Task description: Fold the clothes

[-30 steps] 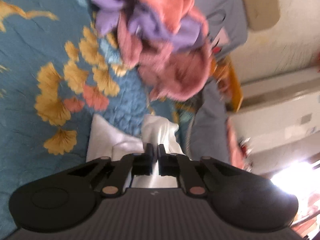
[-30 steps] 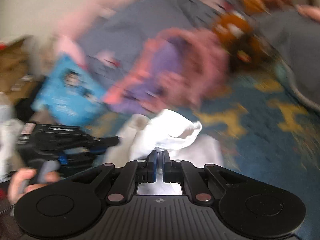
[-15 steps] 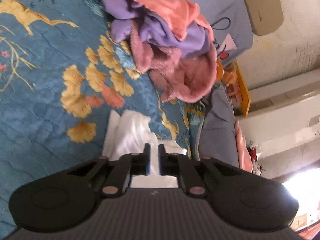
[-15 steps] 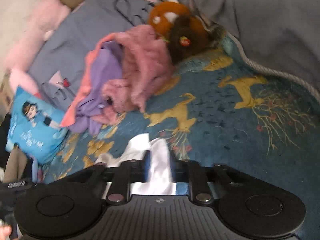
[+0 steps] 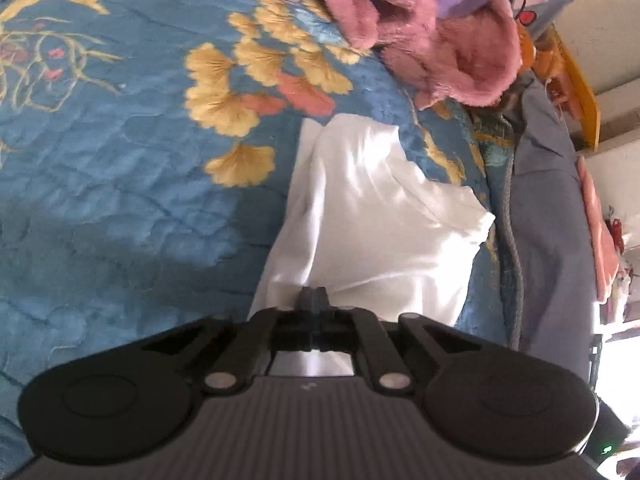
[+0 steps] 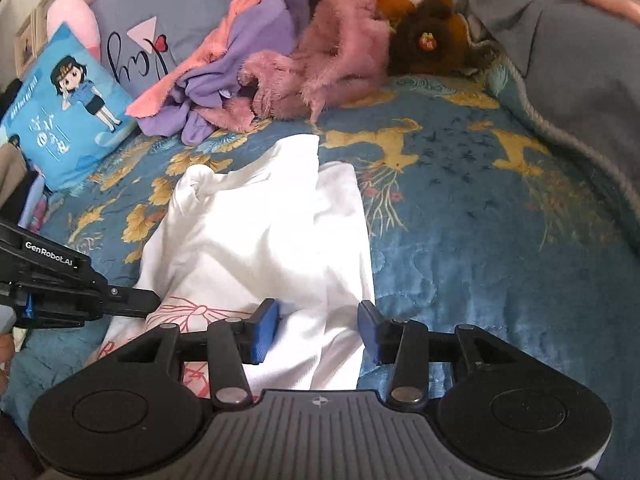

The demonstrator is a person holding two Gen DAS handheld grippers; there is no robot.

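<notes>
Lying rumpled on the blue quilt [image 6: 480, 240], white shirt [image 6: 272, 240] shows red print.

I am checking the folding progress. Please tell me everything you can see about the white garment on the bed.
The white garment is thin, soft cloth, wrinkled, lying loosely folded on the blue patterned quilt. A red line drawing of a bow shows near its front edge. The left hand-held gripper is shut on its near edge. The right hand-held gripper is open, its blue pads on either side of a fold. The pile of pink and purple clothes lies beyond it.
</notes>
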